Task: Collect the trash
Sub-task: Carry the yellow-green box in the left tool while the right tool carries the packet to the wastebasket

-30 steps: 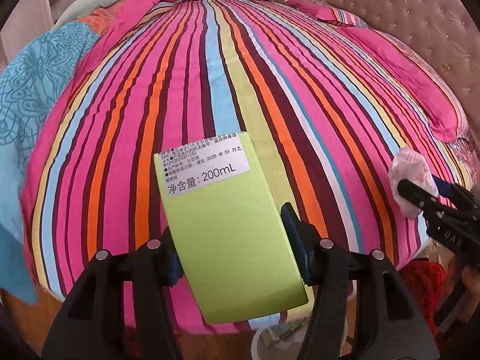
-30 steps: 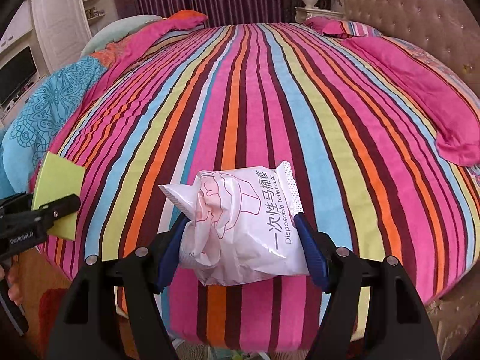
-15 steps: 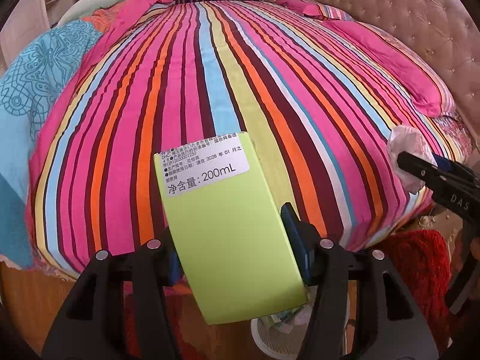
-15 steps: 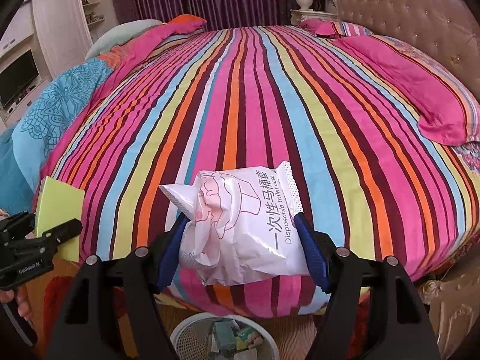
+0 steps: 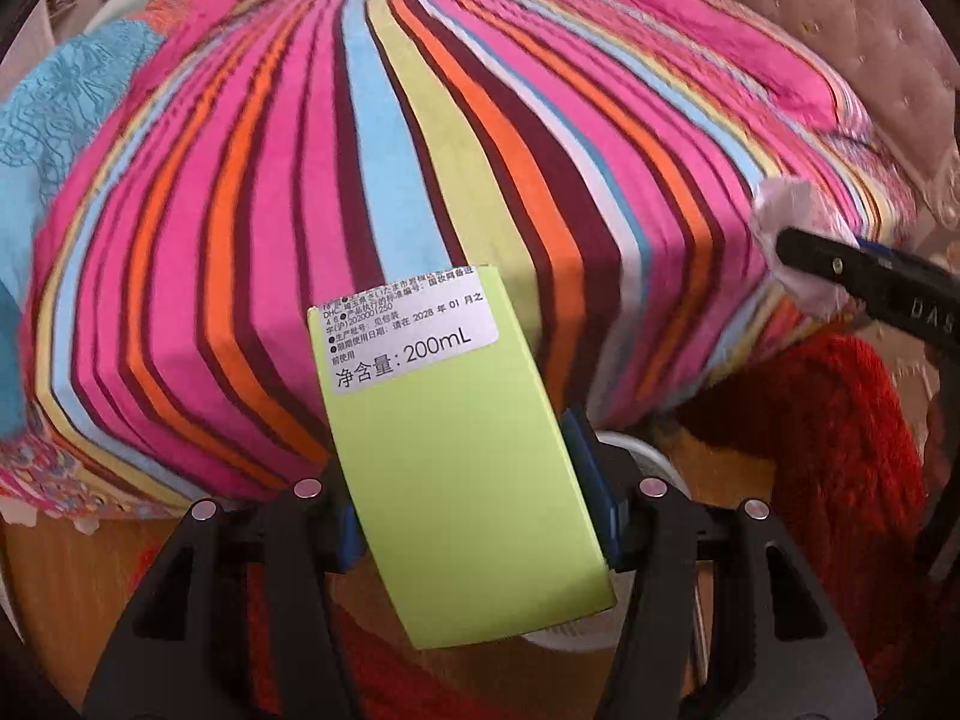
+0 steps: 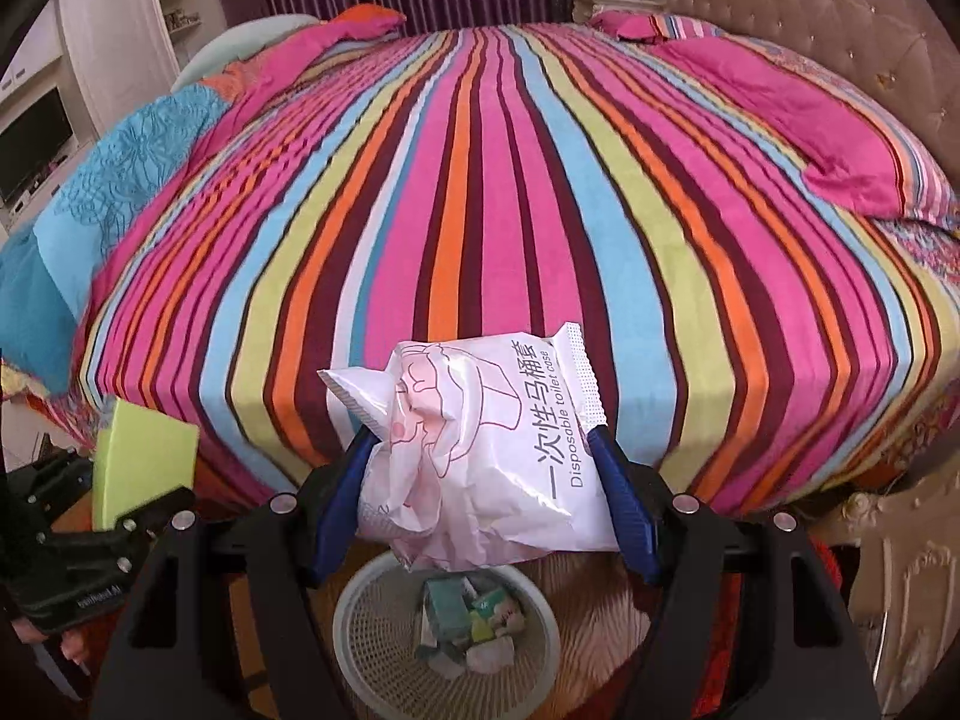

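My left gripper (image 5: 468,498) is shut on a lime green carton (image 5: 456,450) with a white 200mL label, held beyond the foot of the striped bed (image 5: 420,120). The carton also shows at the left of the right wrist view (image 6: 144,456). My right gripper (image 6: 486,474) is shut on a white and pink disposable toilet cover packet (image 6: 480,450), held just above a white mesh waste basket (image 6: 372,660) that holds several scraps. The packet also shows at the right of the left wrist view (image 5: 792,240). The carton hides most of the basket in the left wrist view.
A red shaggy rug (image 5: 828,468) lies on the wooden floor (image 5: 72,570) at the bed's foot. A blue quilt (image 6: 108,180) hangs off the bed's left side. A tufted headboard (image 6: 840,36) and pink pillow (image 6: 804,120) are at the right.
Both grippers have drawn back from over the bed and lowered past its foot, each keeping its item. The waste basket has come fully into the right wrist view under the packet.
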The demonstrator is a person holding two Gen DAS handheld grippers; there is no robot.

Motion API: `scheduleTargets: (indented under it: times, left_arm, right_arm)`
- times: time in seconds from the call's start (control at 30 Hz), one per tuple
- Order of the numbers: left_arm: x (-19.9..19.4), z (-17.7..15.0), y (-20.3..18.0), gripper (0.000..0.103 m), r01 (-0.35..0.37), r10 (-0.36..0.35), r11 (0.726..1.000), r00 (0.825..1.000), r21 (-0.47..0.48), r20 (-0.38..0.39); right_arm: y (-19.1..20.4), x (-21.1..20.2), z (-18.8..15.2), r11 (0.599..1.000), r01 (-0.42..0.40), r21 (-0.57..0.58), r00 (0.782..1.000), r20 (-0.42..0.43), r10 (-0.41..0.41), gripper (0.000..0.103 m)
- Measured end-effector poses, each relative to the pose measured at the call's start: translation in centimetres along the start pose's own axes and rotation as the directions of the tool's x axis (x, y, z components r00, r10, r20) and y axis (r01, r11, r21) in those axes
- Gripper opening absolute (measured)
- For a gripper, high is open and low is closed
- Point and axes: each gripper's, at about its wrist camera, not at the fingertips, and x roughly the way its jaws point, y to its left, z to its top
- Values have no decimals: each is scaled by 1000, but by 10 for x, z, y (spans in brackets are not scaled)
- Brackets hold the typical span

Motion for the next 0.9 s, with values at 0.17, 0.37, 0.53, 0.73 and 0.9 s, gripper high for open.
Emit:
scheduleTargets:
  times: [0.17,0.37,0.53,0.73,0.9]
  left_arm:
    - [18,-20,-10,55,20,-19,1000,997,19,-77]
    - [34,-31,-26,55,41,-33,998,990,54,-141]
    - [49,-39,-35,55,56,-42,996,978,65,-203]
    - [72,-48,-41,55,65,-43,996,956,65,-291]
    - [89,-51,-47,55,63,-32,995,935,78,-352]
  right_arm:
    - [2,10,-24,1000,-8,24,997,-71,10,67]
    - [0,31,-49,996,-35,82,980,-193,51,67]
    - [-4,55,-63,988,-55,146,947,-306,98,67]
    - [-6,80,-78,974,-75,215,895,-415,161,67]
    - [-11,99,-89,956,-71,284,852,-482,206,67]
